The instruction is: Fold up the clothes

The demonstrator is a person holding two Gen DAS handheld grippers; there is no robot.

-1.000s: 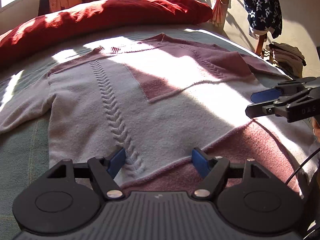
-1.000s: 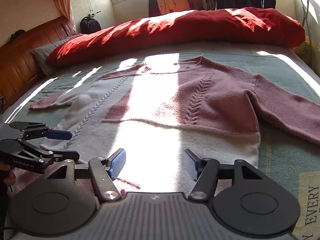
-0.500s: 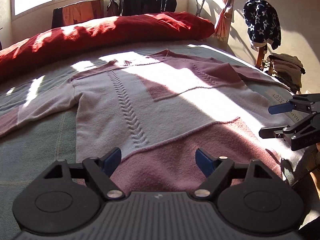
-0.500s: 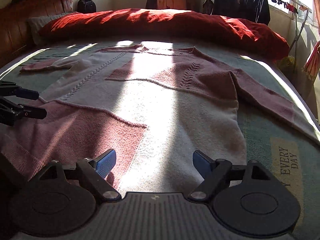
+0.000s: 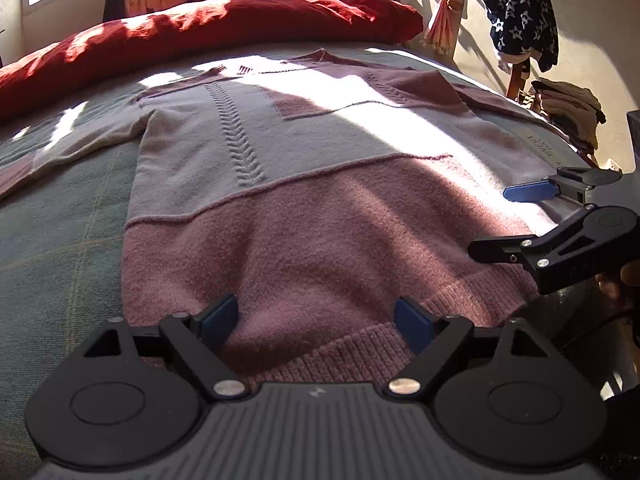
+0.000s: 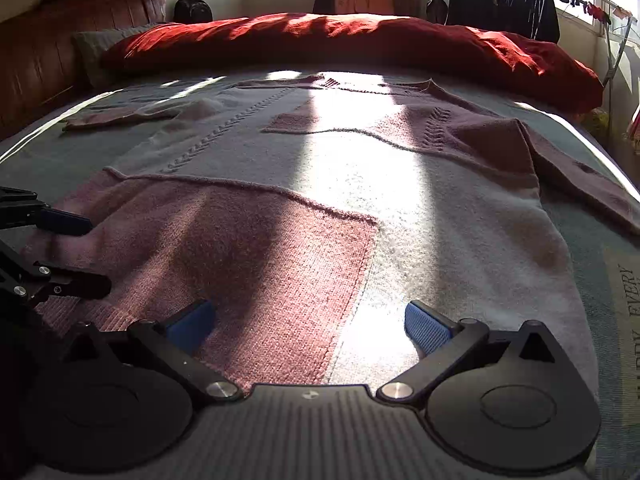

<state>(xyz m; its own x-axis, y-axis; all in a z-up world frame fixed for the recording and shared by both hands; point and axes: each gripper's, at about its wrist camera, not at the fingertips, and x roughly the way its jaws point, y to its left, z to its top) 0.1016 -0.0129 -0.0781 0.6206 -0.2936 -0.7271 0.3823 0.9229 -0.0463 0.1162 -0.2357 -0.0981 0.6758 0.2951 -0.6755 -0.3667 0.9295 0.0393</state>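
I have both claws spread wide over the sweater [image 5: 320, 216] hem, left claw [image 5: 316, 316] and right claw [image 6: 308, 322] just opened further, nothing gripped; a red duvet [image 6: 340, 40] lies beyond.

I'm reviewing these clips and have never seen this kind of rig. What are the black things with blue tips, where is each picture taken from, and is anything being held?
A person holds one two-finger tool in each hand; no robot arm. Each picture comes from a camera on one tool, looking along its fingers. The left hand-held gripper and right hand-held gripper have just been opening and hold nothing. Below them a pink and grey sweater lies flat on the bed, unfolded, with a red duvet behind.
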